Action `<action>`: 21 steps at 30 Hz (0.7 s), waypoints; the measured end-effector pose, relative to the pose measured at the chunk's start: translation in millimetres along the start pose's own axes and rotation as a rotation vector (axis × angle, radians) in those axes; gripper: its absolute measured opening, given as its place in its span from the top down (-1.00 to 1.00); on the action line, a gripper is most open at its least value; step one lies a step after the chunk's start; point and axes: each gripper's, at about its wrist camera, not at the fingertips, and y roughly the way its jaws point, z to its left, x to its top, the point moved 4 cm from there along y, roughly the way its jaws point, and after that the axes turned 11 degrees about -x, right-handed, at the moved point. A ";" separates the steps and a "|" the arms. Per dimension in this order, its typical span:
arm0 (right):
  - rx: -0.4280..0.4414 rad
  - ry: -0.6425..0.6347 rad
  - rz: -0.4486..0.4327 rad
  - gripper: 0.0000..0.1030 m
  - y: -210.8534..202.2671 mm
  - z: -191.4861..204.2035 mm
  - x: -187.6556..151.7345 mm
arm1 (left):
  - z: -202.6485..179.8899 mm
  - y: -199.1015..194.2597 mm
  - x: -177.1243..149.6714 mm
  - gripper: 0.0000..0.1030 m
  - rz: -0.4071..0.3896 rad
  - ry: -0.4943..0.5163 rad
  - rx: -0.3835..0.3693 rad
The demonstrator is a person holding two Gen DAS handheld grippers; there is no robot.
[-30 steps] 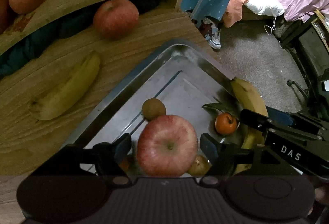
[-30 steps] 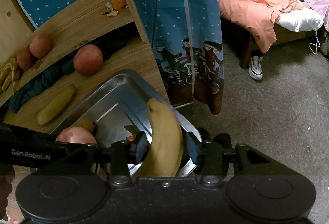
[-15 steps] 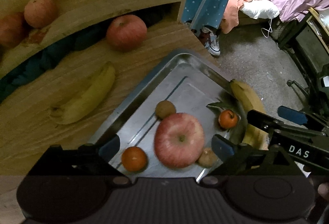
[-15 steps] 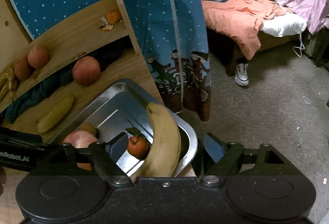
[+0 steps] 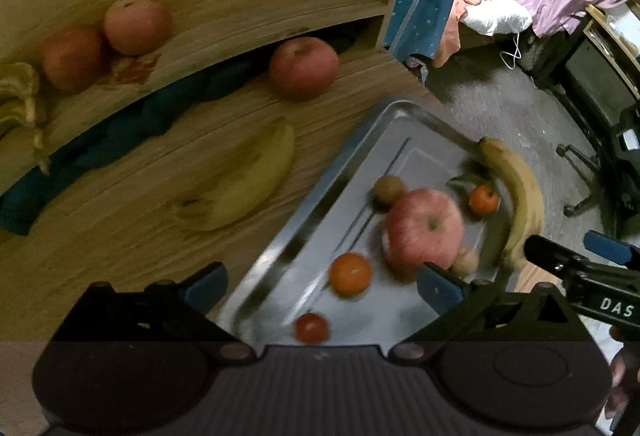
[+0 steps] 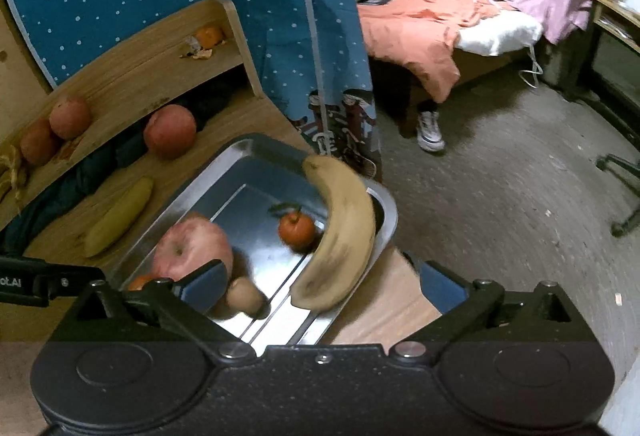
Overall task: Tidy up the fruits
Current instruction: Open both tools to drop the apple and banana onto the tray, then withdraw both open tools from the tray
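Both tools have let go within the last second: left gripper [image 5: 322,286] and right gripper [image 6: 320,286] gape wide, holding nothing. Apple [image 5: 424,226] sits mid-tray [image 5: 304,204], lower right of frame; banana [image 6: 340,232] leans on the tray's right rim (likely unstable). Two fruits delivered.

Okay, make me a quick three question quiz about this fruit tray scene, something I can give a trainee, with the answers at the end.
1. True or false: the right gripper is shut on the banana lying on the tray rim.
2. Which lies on the wooden desk, outside the metal tray? A) the leafy tangerine B) the other banana C) the kiwi
3. Fill in: the big apple rests in the ____.

Key: 1 false, both grippers are open, left gripper included. 2 B. 3 tray.
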 end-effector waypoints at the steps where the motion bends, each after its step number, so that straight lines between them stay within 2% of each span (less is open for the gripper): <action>1: -0.014 0.010 0.000 -0.98 -4.6 3.9 -5.2 | 6.1 -4.2 -2.9 -0.99 -0.002 0.005 -0.002; 15: -0.128 0.111 -0.019 -0.98 -72.7 77.9 -83.8 | 84.6 -63.2 -52.7 -1.00 -0.029 0.126 -0.026; 21: -0.138 0.145 0.055 -0.98 -88.8 110.1 -118.0 | 120.8 -77.5 -81.2 -1.00 -0.002 0.162 -0.022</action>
